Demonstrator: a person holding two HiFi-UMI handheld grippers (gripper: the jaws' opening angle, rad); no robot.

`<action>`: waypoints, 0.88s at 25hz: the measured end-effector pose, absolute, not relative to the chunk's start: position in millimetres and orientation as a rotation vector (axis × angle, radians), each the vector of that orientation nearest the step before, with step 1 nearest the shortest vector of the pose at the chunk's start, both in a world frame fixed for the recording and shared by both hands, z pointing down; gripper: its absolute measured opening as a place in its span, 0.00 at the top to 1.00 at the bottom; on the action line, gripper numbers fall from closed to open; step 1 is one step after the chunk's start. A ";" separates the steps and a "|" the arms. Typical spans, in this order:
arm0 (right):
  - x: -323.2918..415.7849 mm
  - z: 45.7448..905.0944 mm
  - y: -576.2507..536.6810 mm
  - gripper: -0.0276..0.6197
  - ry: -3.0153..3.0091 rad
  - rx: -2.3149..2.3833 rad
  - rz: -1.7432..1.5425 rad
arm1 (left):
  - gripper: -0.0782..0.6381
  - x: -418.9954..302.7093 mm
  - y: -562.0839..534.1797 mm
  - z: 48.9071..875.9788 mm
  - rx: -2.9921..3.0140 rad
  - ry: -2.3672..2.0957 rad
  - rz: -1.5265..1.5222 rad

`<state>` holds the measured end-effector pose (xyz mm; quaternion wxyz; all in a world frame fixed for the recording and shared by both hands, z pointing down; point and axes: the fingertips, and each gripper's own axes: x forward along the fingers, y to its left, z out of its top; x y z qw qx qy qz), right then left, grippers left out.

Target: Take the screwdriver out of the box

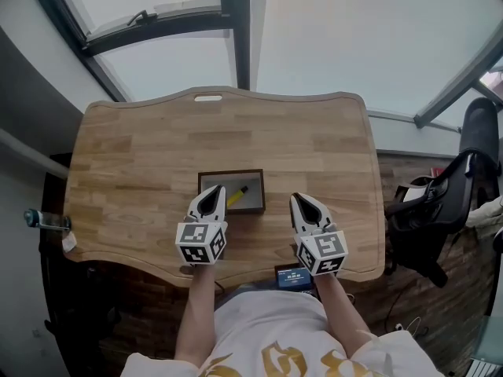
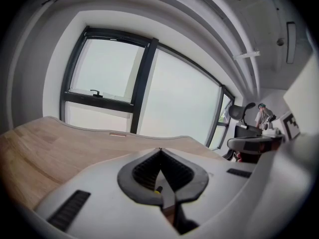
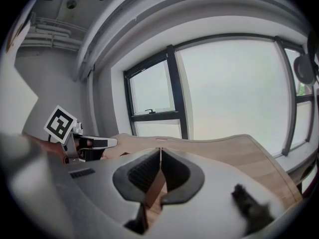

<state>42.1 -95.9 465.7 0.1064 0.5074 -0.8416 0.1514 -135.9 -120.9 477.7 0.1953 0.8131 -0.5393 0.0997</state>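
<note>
At surface [image 1: 141, 155] centre, box [image 1: 230, 173] holds screwdriver [image 1: 237, 195]; left gripper [image 1: 211, 188], jaws together, empty, at its 8 o'clock; right gripper [image 1: 299, 199] likewise, 4 o'clock.

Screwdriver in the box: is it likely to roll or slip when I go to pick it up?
The screwdriver looks rigid and slim, so it is probably light. Its yellow handle seems rounded, so it may roll, though the box walls should stop it. It lies diagonally, so a grip across the handle looks safest.
</note>
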 end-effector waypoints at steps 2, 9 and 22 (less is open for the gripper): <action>39.9 465.9 -103.6 0.91 -2.484 1.495 0.449 | 0.87 -136.5 -125.9 476.2 2.286 -1.510 0.285; 33.6 468.5 -123.1 0.91 -2.500 1.472 0.451 | 0.87 -136.4 -144.0 468.5 2.291 -1.519 0.262; 30.2 489.3 -141.4 0.91 -2.483 1.429 0.498 | 0.87 -121.7 -155.9 501.8 2.321 -1.391 0.492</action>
